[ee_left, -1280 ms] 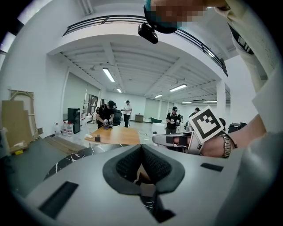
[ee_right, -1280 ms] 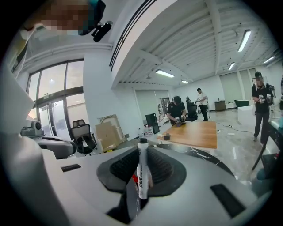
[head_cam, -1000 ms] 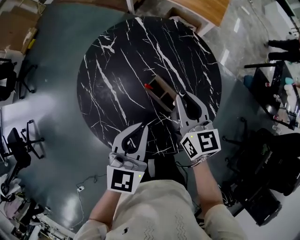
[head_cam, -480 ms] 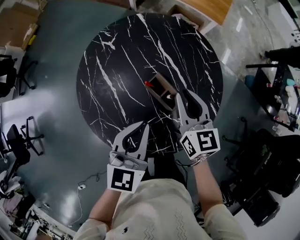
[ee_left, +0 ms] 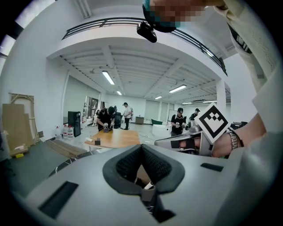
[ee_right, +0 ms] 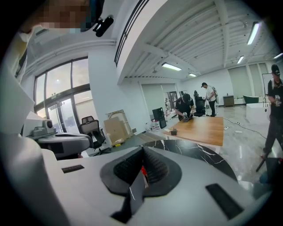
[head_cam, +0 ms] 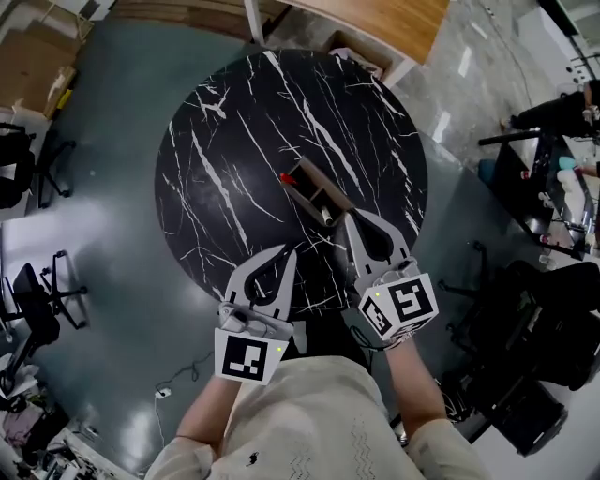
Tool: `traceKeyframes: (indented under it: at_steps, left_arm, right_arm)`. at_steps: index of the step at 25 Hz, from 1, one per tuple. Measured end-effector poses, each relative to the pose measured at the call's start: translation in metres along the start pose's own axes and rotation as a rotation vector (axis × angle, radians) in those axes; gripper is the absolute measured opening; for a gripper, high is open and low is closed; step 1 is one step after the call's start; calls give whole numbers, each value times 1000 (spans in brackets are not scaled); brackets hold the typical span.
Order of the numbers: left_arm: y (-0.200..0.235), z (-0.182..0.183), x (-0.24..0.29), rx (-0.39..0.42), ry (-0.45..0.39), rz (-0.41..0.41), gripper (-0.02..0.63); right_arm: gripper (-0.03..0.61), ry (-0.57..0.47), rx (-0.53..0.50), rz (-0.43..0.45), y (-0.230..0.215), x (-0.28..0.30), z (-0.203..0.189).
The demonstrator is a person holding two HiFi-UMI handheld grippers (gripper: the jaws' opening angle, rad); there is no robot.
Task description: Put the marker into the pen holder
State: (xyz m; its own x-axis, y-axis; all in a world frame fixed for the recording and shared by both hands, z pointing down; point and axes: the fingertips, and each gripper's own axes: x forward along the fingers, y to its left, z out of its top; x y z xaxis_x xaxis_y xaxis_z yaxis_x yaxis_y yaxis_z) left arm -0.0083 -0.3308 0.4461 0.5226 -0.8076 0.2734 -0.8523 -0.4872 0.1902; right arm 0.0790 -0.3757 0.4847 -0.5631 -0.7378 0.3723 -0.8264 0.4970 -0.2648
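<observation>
A brown wooden pen holder [head_cam: 314, 192] rests near the middle of the round black marble table [head_cam: 234, 141]. A red marker cap [head_cam: 285, 177] shows at its far left end and a white tip [head_cam: 326, 215] at its near end. My right gripper [head_cam: 350, 217] is shut and holds nothing, its tip just right of the holder's near end. Through its jaws, the right gripper view shows the red cap [ee_right: 142, 170]. My left gripper [head_cam: 285, 251] is shut and holds nothing, over the table's near edge. Between its jaws, the left gripper view shows the brown holder [ee_left: 140, 171].
A wooden table [head_cam: 394, 19] stands beyond the marble one. Office chairs [head_cam: 28, 291] and cardboard boxes [head_cam: 33, 56] are on the left, black cases [head_cam: 525, 375] on the right. Several people [ee_left: 112, 119] work at a far table.
My right gripper has drawn back a little, from beside the holder to its near end. The head view has shifted slightly. The left gripper has not moved.
</observation>
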Motion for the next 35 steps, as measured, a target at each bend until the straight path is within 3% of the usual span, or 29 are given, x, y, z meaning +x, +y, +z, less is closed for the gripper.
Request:
traceKeyframes:
  at_steps: [12, 23, 26, 27, 30, 32, 35]
  left_arm:
    - [-32, 48, -21, 62, -118, -33, 12]
    - [-50, 54, -37, 76, -160, -35, 12]
    - [-53, 53, -41, 218, -118, -63, 12]
    - [-52, 54, -42, 216, -119, -58, 12]
    - [-46, 60, -46, 70, -169, -3, 12]
    - [-42, 59, -46, 79, -168, 1, 12]
    - [-38, 58, -45, 166, -149, -12, 12]
  right_arm:
    - [17, -75, -68, -13, 38, -81, 33]
    - [17, -90, -96, -4, 53, -104, 37]
    - [17, -102, -75, 17, 56, -103, 40]
    - [17, -103, -78, 22, 57, -102, 42]
    - [17, -100, -92, 37, 62, -98, 44]
    - [17, -100, -98, 43, 63, -94, 45]
    - [17, -99, -106, 49, 64, -90, 44]
